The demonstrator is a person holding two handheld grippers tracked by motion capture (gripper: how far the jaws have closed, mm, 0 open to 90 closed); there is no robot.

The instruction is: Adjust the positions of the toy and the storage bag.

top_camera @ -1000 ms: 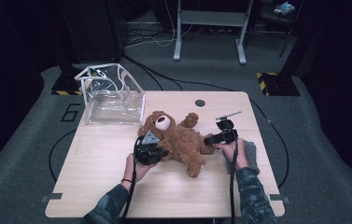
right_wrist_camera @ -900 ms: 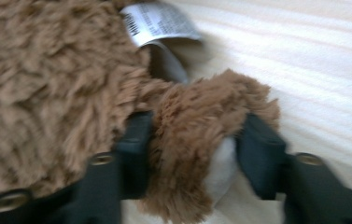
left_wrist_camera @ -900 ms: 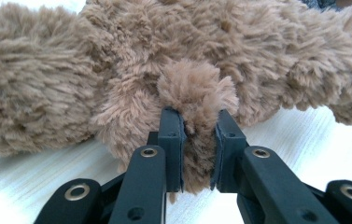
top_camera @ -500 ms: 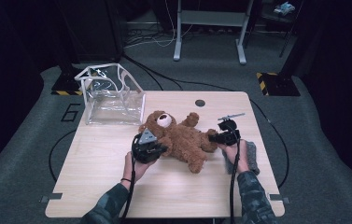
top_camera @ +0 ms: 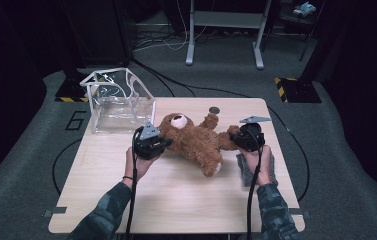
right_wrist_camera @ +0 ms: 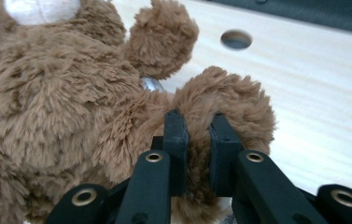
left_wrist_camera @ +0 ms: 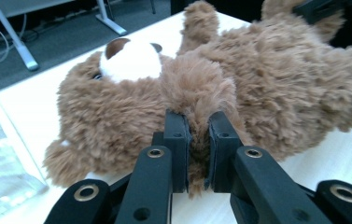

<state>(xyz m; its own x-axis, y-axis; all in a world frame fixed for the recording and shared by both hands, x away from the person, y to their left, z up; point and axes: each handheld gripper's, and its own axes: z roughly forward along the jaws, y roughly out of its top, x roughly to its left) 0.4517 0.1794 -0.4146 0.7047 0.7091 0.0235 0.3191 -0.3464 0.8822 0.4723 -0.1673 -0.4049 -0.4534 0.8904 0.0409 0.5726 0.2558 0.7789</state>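
**Teddy bear gripped at both ends**

The brown teddy bear (top_camera: 193, 142) lies on its back across the middle of the wooden surface (top_camera: 176, 195), white muzzle up, head toward the clear plastic box (top_camera: 118, 102). The left gripper (left_wrist_camera: 198, 140) sits at the bear's head end — its fingers (left_wrist_camera: 177, 140) nearly closed, pinching a tuft of an arm between them. The right gripper (right_wrist_camera: 197, 140) sits at the bear's foot end, and its fingers (right_wrist_camera: 222, 144), having just been closing, clamp a furry leg. A grey cloth (top_camera: 248, 167) lies under the right hand (top_camera: 258, 162), just beside the bear's legs. A round hole (top_camera: 214, 110) in the surface sits beyond the bear's raised paw — the box stands near the bear's head, apart from it.
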